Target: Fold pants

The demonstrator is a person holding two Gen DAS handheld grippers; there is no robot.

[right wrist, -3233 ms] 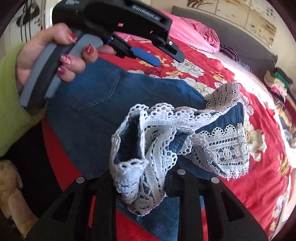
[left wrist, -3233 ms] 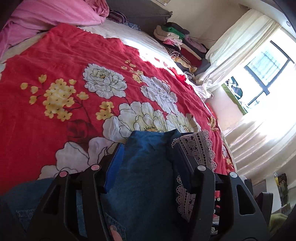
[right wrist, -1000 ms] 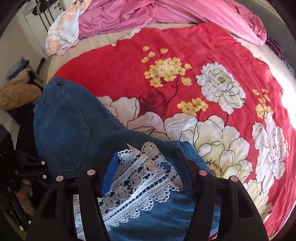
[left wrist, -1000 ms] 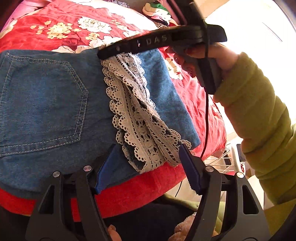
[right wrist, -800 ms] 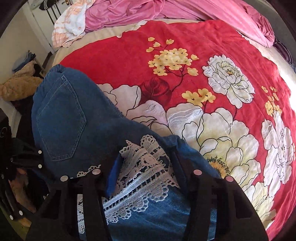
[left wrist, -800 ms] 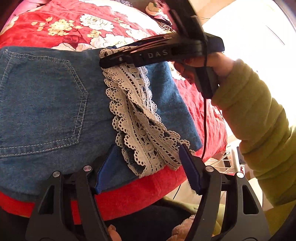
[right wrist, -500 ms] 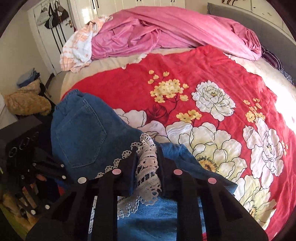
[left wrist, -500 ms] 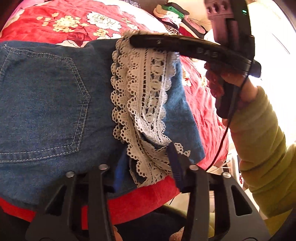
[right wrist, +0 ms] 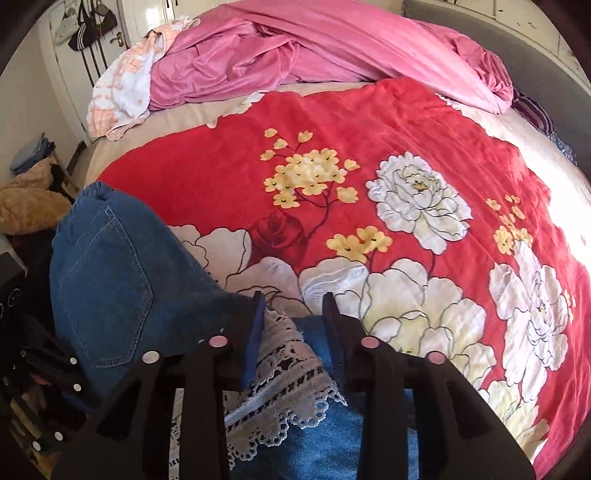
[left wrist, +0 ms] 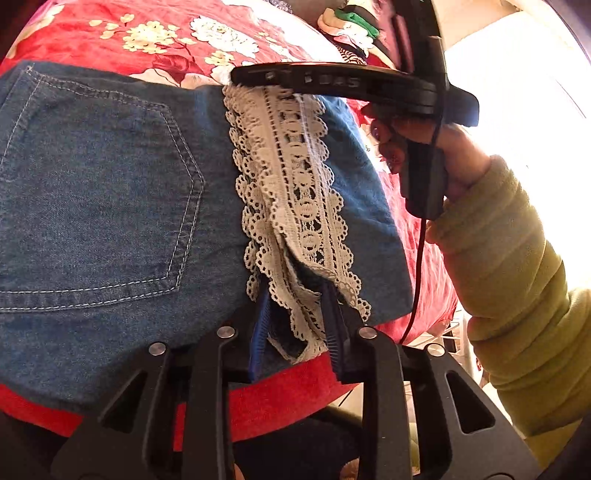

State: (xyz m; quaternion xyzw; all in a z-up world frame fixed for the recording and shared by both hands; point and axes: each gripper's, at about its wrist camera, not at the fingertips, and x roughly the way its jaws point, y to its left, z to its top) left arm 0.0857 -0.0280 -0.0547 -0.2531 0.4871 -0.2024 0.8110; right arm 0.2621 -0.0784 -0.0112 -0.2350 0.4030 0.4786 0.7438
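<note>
Blue denim shorts (left wrist: 110, 192) with a white lace hem (left wrist: 291, 192) lie folded near the front edge of the bed, back pocket up. My left gripper (left wrist: 297, 314) is shut on the near end of the lace hem. My right gripper (right wrist: 293, 317) is shut on the far end of the same hem (right wrist: 280, 354); in the left wrist view it shows as a black bar (left wrist: 332, 83) held by a hand in a green sleeve. The shorts also show in the right wrist view (right wrist: 107, 280).
A red floral blanket (right wrist: 369, 155) covers the bed. A crumpled pink cover (right wrist: 314, 48) and a checked cloth (right wrist: 118, 96) lie at its far end. A stack of folded clothes (left wrist: 351, 26) sits far off. Brown plush items (right wrist: 26, 206) lie beside the bed.
Both grippers have closed on the lace hem, which was lying loose between open jaws a second ago. The hem is now pulled straighter between them.
</note>
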